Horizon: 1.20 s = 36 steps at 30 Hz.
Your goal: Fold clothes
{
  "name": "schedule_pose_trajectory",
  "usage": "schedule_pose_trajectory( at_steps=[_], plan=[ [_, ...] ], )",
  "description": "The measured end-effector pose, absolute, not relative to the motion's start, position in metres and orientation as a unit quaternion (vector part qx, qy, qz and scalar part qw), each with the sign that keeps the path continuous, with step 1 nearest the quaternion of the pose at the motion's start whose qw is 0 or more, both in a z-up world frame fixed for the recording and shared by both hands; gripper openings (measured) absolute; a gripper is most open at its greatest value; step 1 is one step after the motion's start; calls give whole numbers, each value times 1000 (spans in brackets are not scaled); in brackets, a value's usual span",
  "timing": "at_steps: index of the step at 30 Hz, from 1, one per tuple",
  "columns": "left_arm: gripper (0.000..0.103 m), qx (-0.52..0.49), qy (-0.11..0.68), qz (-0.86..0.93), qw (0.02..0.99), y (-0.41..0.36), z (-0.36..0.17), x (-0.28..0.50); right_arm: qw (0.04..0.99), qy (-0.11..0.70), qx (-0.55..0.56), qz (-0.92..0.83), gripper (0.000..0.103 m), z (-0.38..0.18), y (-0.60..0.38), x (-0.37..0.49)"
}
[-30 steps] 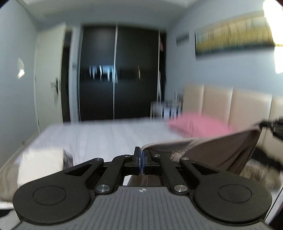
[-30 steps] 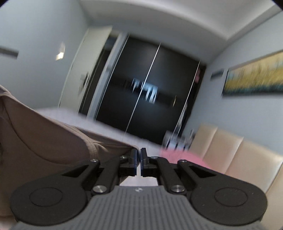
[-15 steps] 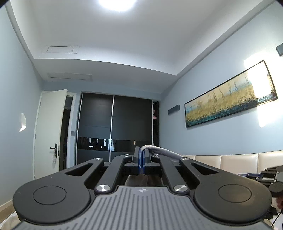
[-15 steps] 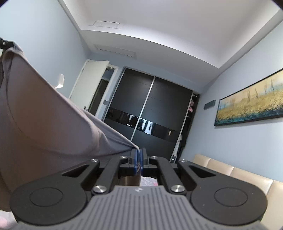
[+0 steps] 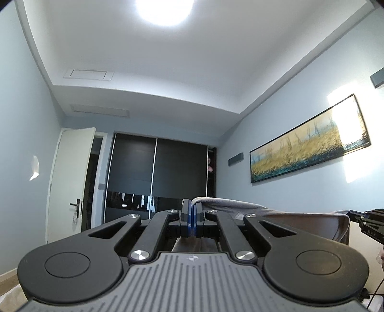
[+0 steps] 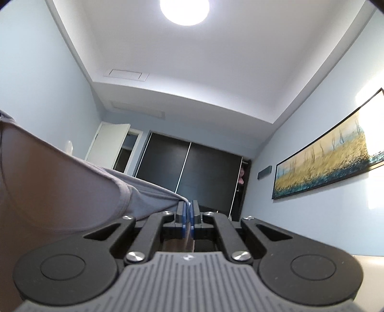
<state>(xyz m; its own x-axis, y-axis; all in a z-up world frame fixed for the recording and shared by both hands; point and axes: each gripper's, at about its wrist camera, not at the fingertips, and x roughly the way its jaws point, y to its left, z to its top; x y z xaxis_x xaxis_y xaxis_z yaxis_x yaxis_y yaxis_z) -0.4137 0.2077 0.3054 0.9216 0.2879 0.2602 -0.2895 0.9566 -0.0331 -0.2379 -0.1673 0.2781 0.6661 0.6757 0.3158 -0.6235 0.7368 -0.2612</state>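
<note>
A pale blue room is seen from both cameras, which are tilted up toward the white ceiling (image 5: 192, 79) and its round light (image 6: 184, 10). Straight ahead of both hand-held grippers, a dark sliding wardrobe (image 5: 158, 172) is seen at the far wall, with a white door (image 5: 69, 182) ajar to its left. To the right of each hand-held gripper, a long framed landscape painting (image 5: 309, 144) is hung on the wall.

A brown-grey garment (image 6: 60, 192) is held aloft between the two tools. In the right wrist view it is spread from the fingertips out to the left edge of the frame; in the left wrist view it is stretched from the fingertips rightward, where the other tool is glimpsed at the frame edge.

The left hand-held gripper (image 5: 192, 212) is closed, with the hem of the garment pinched between its blue pads. The right hand-held gripper (image 6: 188, 214) is likewise clamped on the cloth, a corner of which is caught between its nearly touching fingers.
</note>
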Motion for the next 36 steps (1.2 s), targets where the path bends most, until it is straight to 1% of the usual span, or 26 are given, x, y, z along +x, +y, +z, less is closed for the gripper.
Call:
schedule_pose_trajectory(
  at_steps=[8,12,17,22,28,36],
  plan=[
    [0,17,-155,132,979,194,312,-428,910,-209,-40,355,4,285,-177,-240],
    [0,12,-129,138,982,204,310,-408,912,-187,-43,363,4,279,-161,-225],
    [0,-7,-53,161,986,235,290,-363,914,-120,-61,382,4,250,-126,-190],
    [0,-28,47,184,981,276,247,-306,911,-44,-98,397,4,209,-78,-143],
    [0,-51,169,206,963,327,178,-229,902,47,-154,400,4,144,-9,-75],
    [0,-64,280,223,931,385,92,-139,882,163,-205,392,4,67,78,16]
  ],
)
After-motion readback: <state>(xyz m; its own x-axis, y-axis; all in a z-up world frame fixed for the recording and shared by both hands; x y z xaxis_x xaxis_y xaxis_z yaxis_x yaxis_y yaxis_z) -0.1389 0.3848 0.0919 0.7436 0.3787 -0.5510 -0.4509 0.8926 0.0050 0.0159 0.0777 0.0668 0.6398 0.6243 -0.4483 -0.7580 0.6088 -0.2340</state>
